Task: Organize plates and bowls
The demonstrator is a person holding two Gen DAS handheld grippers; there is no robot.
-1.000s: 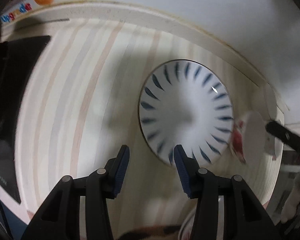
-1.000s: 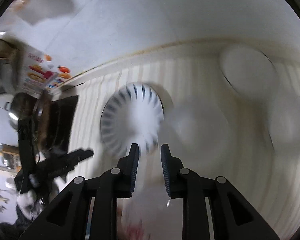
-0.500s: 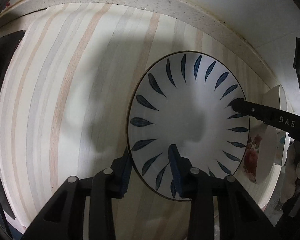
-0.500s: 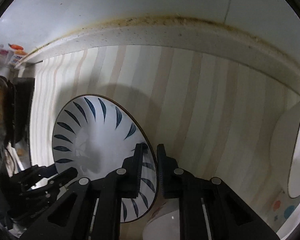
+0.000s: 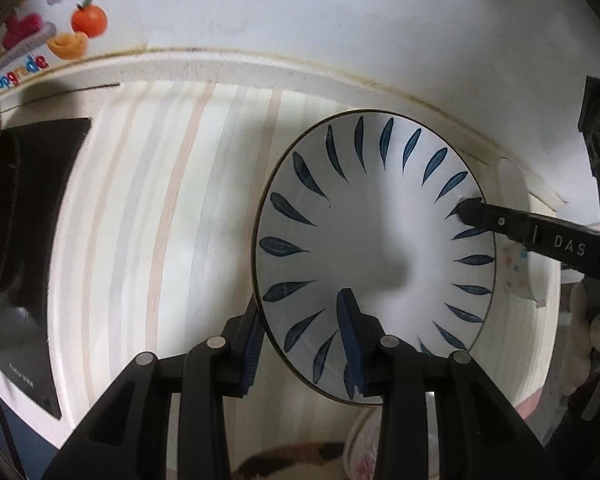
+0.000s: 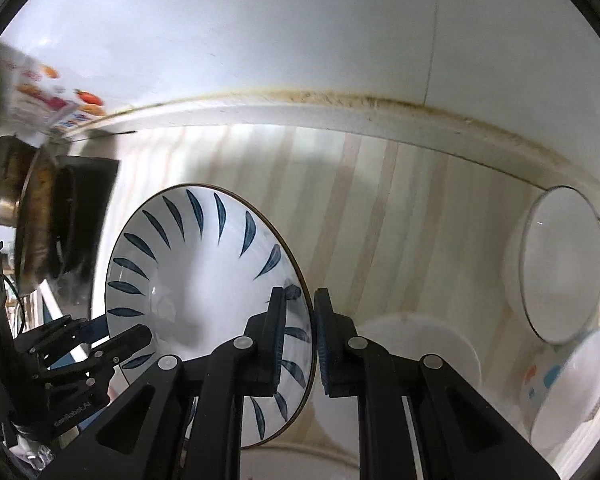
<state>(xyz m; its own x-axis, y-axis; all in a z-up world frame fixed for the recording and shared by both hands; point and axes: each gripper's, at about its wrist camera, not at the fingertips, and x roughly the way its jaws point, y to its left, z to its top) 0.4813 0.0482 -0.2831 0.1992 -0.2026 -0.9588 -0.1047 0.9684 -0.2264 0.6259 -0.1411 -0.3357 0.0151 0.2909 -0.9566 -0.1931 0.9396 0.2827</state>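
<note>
Both grippers, left (image 5: 302, 344) and right (image 6: 299, 336), are clamped on opposite rims of the blue-leaf plate (image 5: 374, 236), seemingly so it is carried level

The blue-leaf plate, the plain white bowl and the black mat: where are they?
blue-leaf plate (image 5: 364, 240): left wrist view, bare white centre.
plain white bowl (image 6: 562, 264): right wrist view, inside wall.
black mat (image 5: 40, 208): left wrist view, flat top.
</note>
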